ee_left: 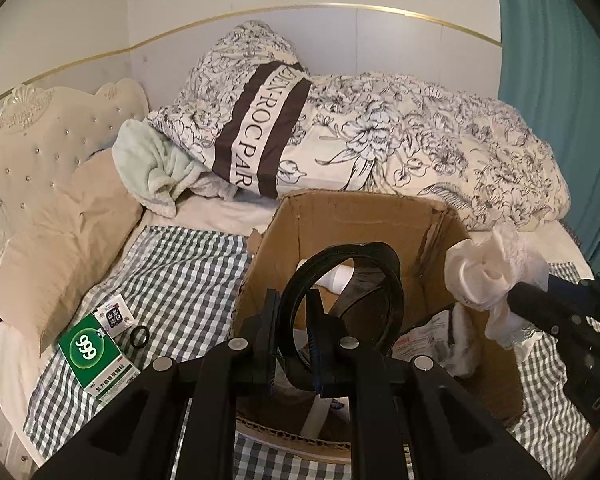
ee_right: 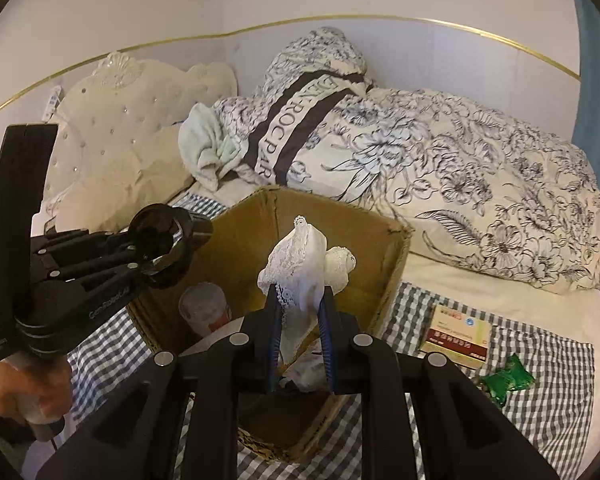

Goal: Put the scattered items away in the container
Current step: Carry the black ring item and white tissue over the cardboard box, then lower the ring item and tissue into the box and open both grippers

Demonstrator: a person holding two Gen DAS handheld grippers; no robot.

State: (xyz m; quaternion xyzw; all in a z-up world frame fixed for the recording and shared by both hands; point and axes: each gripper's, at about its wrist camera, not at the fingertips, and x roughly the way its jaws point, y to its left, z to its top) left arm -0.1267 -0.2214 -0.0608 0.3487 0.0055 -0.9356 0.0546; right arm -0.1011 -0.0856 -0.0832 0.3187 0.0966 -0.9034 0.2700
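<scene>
Left claw [ee_left: 292, 344]: I am pinching a black ring-shaped band [ee_left: 340, 292] between its jaws, holding it above the open cardboard box [ee_left: 340, 216].
Right claw [ee_right: 300, 340]: I am gripping a white lace cloth [ee_right: 304, 264], hanging it over the same box.
Box: I am seeing it sitting on the checked cloth [ee_left: 188, 264] on the bed, with a white cup [ee_right: 204, 308] and papers inside.
Still outside, left of box: green packet [ee_left: 94, 354], small white packet [ee_left: 114, 314], small black ring [ee_left: 139, 336].
Still outside, right of box: red-and-cream box [ee_right: 456, 334], green wrapper [ee_right: 506, 376].
Behind: floral duvet [ee_left: 420, 144].
</scene>
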